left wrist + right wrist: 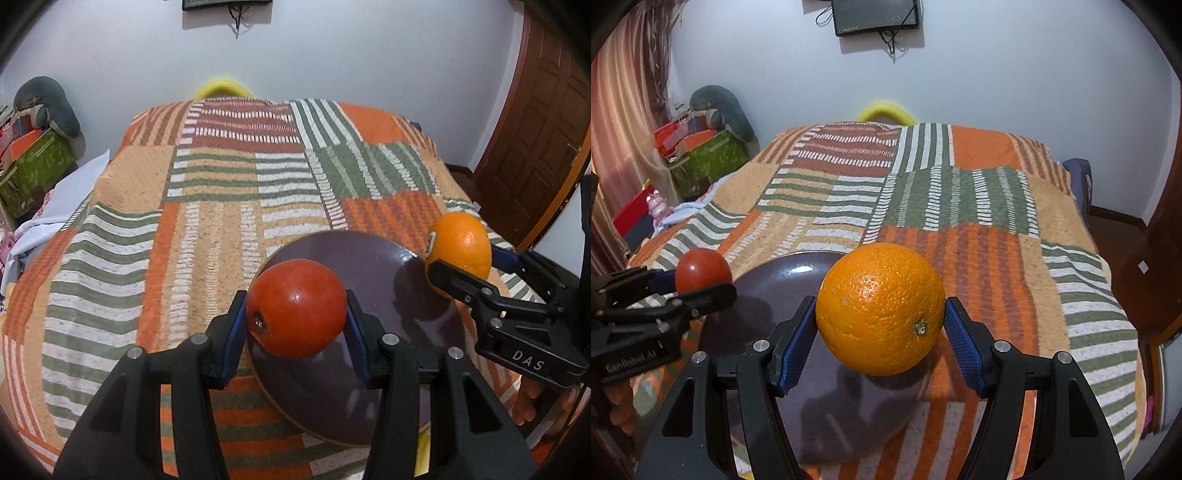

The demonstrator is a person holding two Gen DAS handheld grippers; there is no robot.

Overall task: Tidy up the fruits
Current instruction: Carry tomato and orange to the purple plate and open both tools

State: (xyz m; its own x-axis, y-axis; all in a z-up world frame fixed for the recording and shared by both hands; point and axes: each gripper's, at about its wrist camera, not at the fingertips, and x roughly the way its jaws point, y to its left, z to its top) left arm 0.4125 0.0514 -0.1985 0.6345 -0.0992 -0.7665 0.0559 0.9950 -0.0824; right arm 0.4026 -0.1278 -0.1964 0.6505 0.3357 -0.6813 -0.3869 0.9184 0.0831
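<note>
Bed: a patchwork bedspread (221, 206) in orange, green, tan and white stripes was spread over it; its near edge was cut off by the frame in both views.
Wall: a dark screen (875, 14) was mounted high on it, clipped by the top edge, with cables hanging below.
Door: a brown panelled door (535, 122) was seen at the right of the left wrist view, bent by the lens.
Clutter: a green box (705, 162) with items piled on it was seen beside the bed; the contents could not be made out.
Plate: a dark purple plate (373, 266) lay on the bedspread near its front edge; its near rim was hidden behind the fingers of both grippers.
Left gripper (295, 317): its blue pads were pressed on either side of the tomato (295, 308), which was held above the plate's left part; whether fruit and plate touched could not be told.
Right gripper (881, 332): its pads were clamped on the orange (881, 308), held over the plate's right rim; the underside of the orange was out of sight.
Yellow object (884, 109): only a curved top was visible past the bed's far edge.
</note>
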